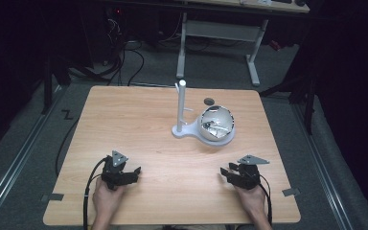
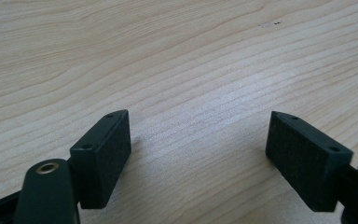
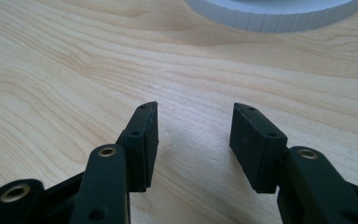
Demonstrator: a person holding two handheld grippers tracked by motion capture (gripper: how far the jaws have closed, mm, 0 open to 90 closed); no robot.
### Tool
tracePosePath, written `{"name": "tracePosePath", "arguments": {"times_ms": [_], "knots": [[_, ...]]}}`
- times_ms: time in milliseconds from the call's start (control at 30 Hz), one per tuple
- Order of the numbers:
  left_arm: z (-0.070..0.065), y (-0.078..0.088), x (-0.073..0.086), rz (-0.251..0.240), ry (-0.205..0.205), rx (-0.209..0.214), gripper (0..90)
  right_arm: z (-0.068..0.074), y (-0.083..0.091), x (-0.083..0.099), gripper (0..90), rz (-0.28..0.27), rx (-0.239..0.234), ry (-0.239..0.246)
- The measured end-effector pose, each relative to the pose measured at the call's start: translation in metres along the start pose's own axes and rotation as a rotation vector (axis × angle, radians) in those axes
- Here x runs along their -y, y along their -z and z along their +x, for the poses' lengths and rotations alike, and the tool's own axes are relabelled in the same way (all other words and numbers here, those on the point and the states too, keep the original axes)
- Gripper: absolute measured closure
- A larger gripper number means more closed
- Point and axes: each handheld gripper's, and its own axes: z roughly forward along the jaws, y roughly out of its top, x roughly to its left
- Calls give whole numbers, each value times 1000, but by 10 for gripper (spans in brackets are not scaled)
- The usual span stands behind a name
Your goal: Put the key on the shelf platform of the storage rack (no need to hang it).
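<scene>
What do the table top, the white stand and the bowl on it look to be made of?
Table top: pale wood or wood-look laminate, matte, with visible grain lines. White stand: likely plastic, matte; the edge of its base shows fine ridges in the right gripper view. Bowl: shiny, reflective inside, probably metal or glass; too small to tell.

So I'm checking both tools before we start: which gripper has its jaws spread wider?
The left gripper. In its own view the two jaws stand far apart over bare wood; the right gripper is open too, but with a clearly narrower gap.
</scene>
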Motion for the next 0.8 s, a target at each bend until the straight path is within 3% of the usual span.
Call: {"name": "tracePosePath", "arguments": {"times_ms": [300,533,800], "knots": [[0,0,0,0,0,0,225,5,-2,2,490,-3,21,31],[0,0,0,0,0,0,225,13,-5,2,451,9,71,108],[0,0,0,1,-1,0,225,15,-5,2,440,12,80,103]]}}
